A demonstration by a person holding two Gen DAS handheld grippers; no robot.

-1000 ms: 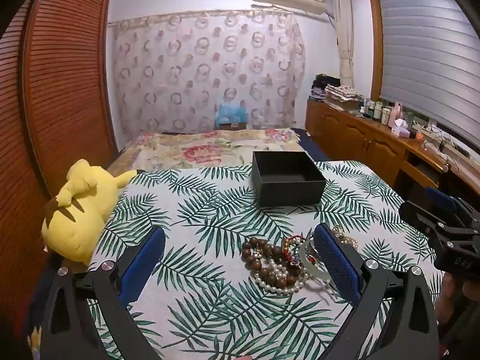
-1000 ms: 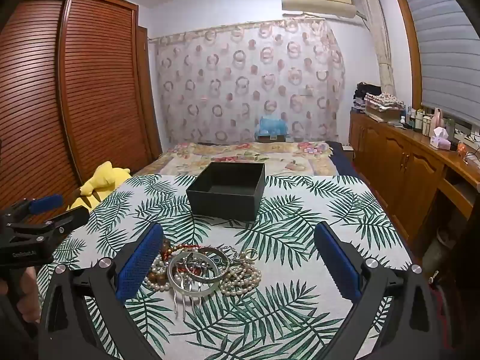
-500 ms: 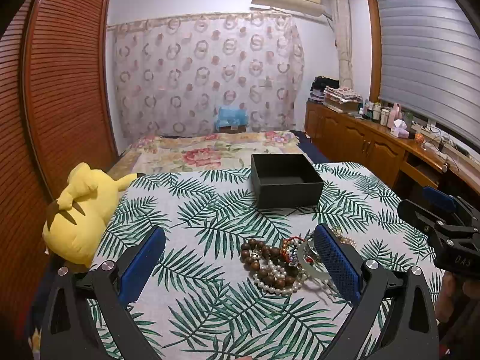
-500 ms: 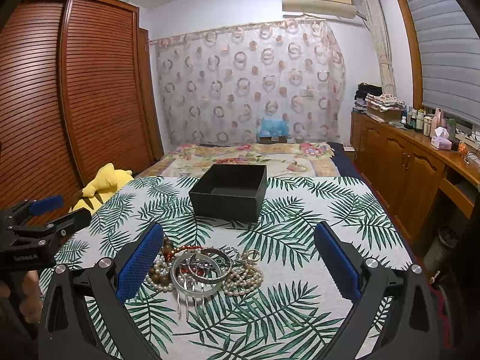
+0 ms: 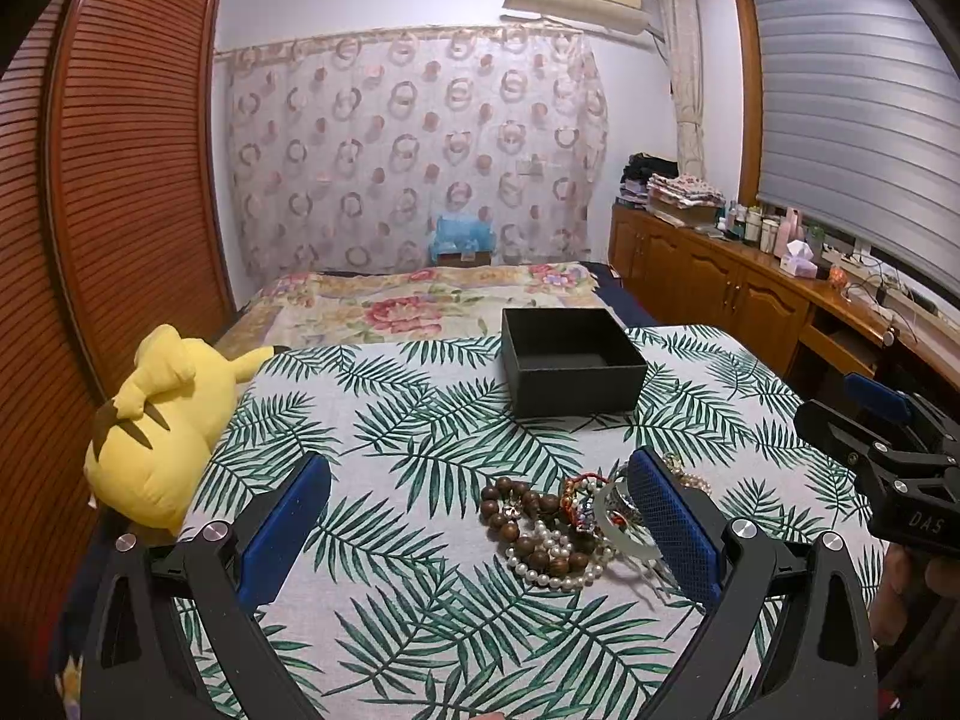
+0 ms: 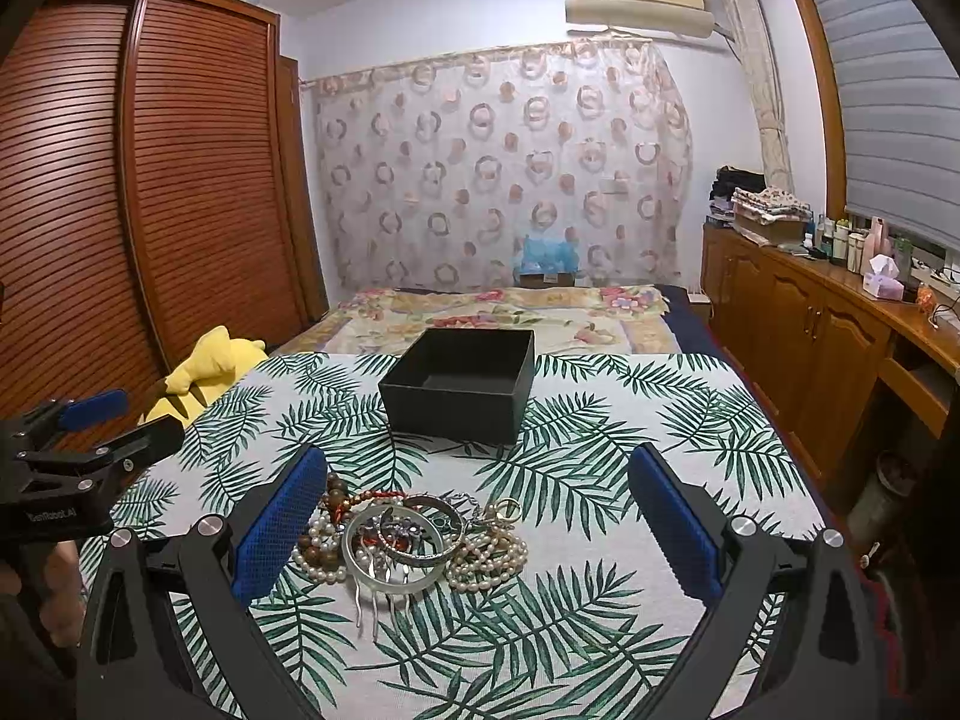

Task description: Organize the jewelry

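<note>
- Your bench [image 6: 600,456] carries a palm-leaf cloth; beyond it, a floral bed [image 6: 498,312], a circle-print curtain [image 5: 414,156] and wooden cabinets [image 6: 798,324].
- Jewelry pile [image 6: 408,534] lies near you, well short of the open black box [image 6: 462,384].
- Left claw [image 5: 480,531] and right claw [image 6: 477,528]: both spread wide, gripping nothing.
- Your left claw's pad hides part of the pile; the tangled pieces are hard to separate.
- Yellow plush [image 5: 156,420] at the left edge.

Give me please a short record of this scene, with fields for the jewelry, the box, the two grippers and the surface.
jewelry: one tangled pile of bead strands, pearl strands, bangles and a hair comb, on the cloth
box: black box, open, looks empty, behind the pile
left gripper: open, holds nothing
right gripper: open, holds nothing
surface: palm-leaf cloth
beside: yellow plush toy, left edge
</note>
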